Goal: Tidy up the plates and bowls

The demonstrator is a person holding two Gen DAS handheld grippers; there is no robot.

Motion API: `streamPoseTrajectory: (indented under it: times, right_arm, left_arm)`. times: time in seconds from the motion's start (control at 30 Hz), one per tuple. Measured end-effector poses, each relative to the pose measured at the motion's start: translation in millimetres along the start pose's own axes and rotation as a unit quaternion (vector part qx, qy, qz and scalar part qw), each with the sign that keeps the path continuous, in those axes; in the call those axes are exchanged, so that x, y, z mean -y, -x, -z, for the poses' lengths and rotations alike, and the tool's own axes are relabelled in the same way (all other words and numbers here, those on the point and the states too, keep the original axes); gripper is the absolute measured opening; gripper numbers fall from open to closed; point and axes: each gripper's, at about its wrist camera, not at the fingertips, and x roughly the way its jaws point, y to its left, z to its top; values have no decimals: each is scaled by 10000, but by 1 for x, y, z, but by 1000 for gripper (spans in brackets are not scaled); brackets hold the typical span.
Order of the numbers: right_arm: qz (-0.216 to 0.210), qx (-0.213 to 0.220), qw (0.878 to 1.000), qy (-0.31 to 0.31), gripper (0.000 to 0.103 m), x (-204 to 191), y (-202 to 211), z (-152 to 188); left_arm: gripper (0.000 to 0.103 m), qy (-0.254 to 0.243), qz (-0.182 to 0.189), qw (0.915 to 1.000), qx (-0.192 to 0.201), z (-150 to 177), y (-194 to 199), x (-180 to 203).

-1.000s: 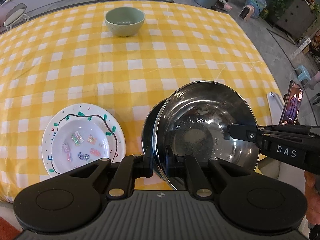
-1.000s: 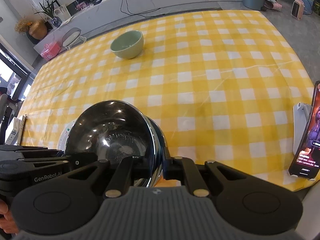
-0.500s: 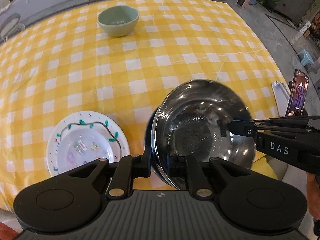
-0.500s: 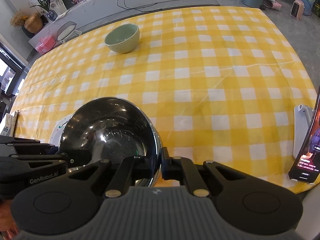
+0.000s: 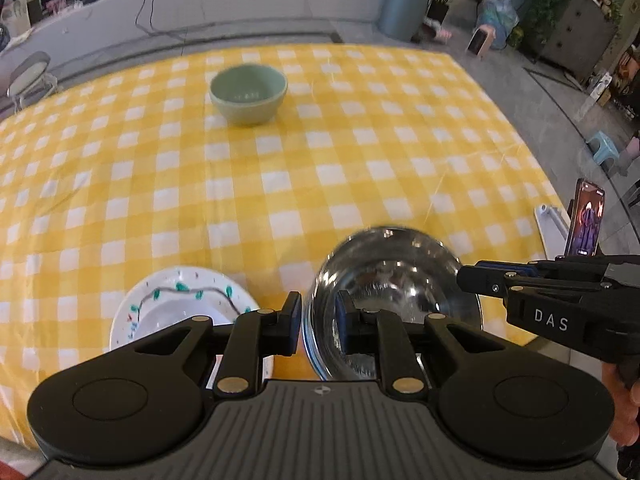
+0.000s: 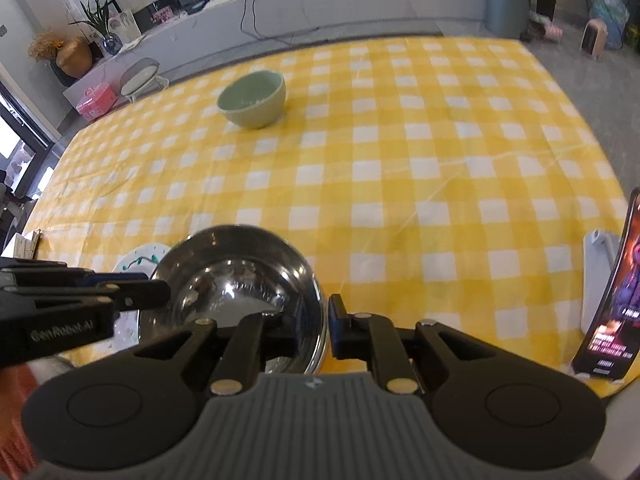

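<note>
A shiny steel bowl point(image 5: 394, 280) hangs above the table's near edge, held by both grippers. My left gripper point(image 5: 318, 316) is shut on its left rim. My right gripper point(image 6: 318, 320) is shut on its right rim; the bowl also shows in the right wrist view point(image 6: 240, 276). A white plate with a painted vine point(image 5: 176, 300) lies on the yellow checked cloth to the left of the bowl, its edge showing in the right wrist view point(image 6: 138, 258). A green bowl point(image 5: 249, 94) stands at the far middle of the table, also in the right wrist view point(image 6: 253, 98).
A phone point(image 6: 612, 292) leans on a white stand point(image 6: 600, 272) at the table's right near edge. A chair point(image 6: 138, 76) stands beyond the far left edge. A grey bin point(image 5: 404, 4) and plants are past the far side.
Both grippers have lifted the steel bowl and tilted up, so more of the room shows. The dark plate that lay under the bowl is no longer in sight.
</note>
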Motion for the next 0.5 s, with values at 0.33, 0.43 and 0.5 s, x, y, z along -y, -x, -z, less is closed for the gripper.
streamPoseTrajectory:
  times: [0.33,0.43,0.5]
  right_arm:
    - [-21,115,9999,71,1,2,-7,-2]
    - [-30,118,9999,67,4,2,-5,-4]
    - [-56,213,9997,39,7,1,-1,-5]
  left_arm:
    - [4,-101,57,9999,28,1,-13,-4]
    - [7,-112,148,9997,125,1,-9,-6]
    - [8,-132,203,9993,281,-2,-3,-6]
